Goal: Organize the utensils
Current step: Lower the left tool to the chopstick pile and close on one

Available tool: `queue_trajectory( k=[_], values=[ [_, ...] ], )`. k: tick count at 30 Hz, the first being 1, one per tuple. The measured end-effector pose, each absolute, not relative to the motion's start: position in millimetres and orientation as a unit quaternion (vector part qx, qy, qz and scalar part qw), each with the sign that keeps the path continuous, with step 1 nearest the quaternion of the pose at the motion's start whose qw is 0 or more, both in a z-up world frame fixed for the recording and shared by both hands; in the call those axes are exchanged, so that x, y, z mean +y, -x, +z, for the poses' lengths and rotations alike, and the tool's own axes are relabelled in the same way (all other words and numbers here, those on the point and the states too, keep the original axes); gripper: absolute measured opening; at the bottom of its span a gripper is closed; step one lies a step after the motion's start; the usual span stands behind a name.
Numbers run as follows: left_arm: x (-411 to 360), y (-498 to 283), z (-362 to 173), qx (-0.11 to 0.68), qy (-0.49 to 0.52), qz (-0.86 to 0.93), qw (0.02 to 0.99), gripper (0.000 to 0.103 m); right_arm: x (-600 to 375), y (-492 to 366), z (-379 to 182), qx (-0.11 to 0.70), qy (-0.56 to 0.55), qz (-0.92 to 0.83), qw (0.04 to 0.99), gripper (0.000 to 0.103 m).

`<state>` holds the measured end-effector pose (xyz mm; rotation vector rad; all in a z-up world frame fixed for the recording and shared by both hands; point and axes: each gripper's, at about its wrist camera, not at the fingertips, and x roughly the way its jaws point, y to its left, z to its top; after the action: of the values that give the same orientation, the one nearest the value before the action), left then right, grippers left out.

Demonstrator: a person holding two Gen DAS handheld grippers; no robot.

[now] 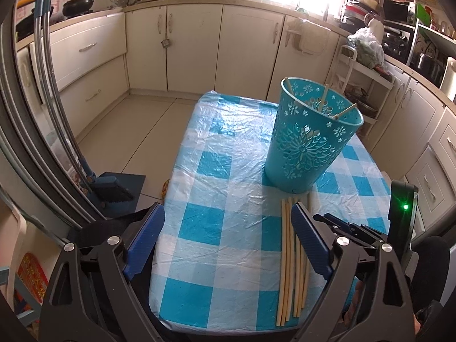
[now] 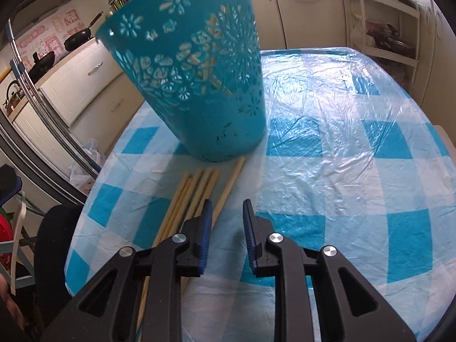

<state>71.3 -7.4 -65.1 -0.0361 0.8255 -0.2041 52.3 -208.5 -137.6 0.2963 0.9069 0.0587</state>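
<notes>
1. Surface [image 1: 228, 228]: covered with a blue-and-white checked cloth under a clear, wrinkled plastic sheet. It is seen in both views.

2. Bucket [image 1: 310, 139]: a turquoise plastic container with cut-out flower patterns, set upright on the surface towards its far side. In the right wrist view [image 2: 196, 85] it fills the upper left part and pale sticks are glimpsed through the cut-outs.

3. Chopsticks in the bucket [image 1: 323, 97]: three pale sticks are seen leaning inside, their tips at or just above the rim.

4. Chopsticks on the surface [image 1: 293, 262]: a loose bundle of pale wooden sticks is laid flat, roughly side by side, just in front of the bucket's base. Their far ends lie close to the bucket; whether any touches it cannot be told. In the right wrist view [image 2: 199, 188] they lie to the left of the claw.

5. Left claw [image 1: 228, 213]: held wide open above the surface, nothing between its blue pads. Its right finger overlaps the bundle in the picture.

6. Right claw [image 2: 227, 206]: parted by a narrow gap, nothing gripped between the blue pads. Its left finger [image 2: 206, 216] is placed over the bundle's right side, and one stick passes beneath the gap's left edge.

7. Cabinets [image 1: 193, 45]: cream-coloured kitchen units are ranged behind the surface.
</notes>
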Motion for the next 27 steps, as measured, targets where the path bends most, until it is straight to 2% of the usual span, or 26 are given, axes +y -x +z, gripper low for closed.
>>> queue_trajectory(
  k=[8, 11, 17, 27],
  values=[
    [-16, -75, -81, 0.417, 0.004, -0.101, 0.903, 0.086, -200, -55, -139, 0.438, -0.102, 0.026, 0.893, 0.022],
    [-23, -78, -90, 0.427, -0.003, -0.107, 0.898, 0.086, -196, -57, -138, 0.447, -0.074, 0.035, 0.891, 0.012],
    [-47, -97, -125, 0.466, -0.026, -0.12, 0.876, 0.086, -210, -49, -136, 0.465, -0.041, 0.044, 0.883, 0.011],
    [-76, -120, -159, 0.491, -0.059, -0.114, 0.862, 0.086, -232, -46, -138, 0.462, -0.088, 0.04, 0.881, 0.011]
  ],
)
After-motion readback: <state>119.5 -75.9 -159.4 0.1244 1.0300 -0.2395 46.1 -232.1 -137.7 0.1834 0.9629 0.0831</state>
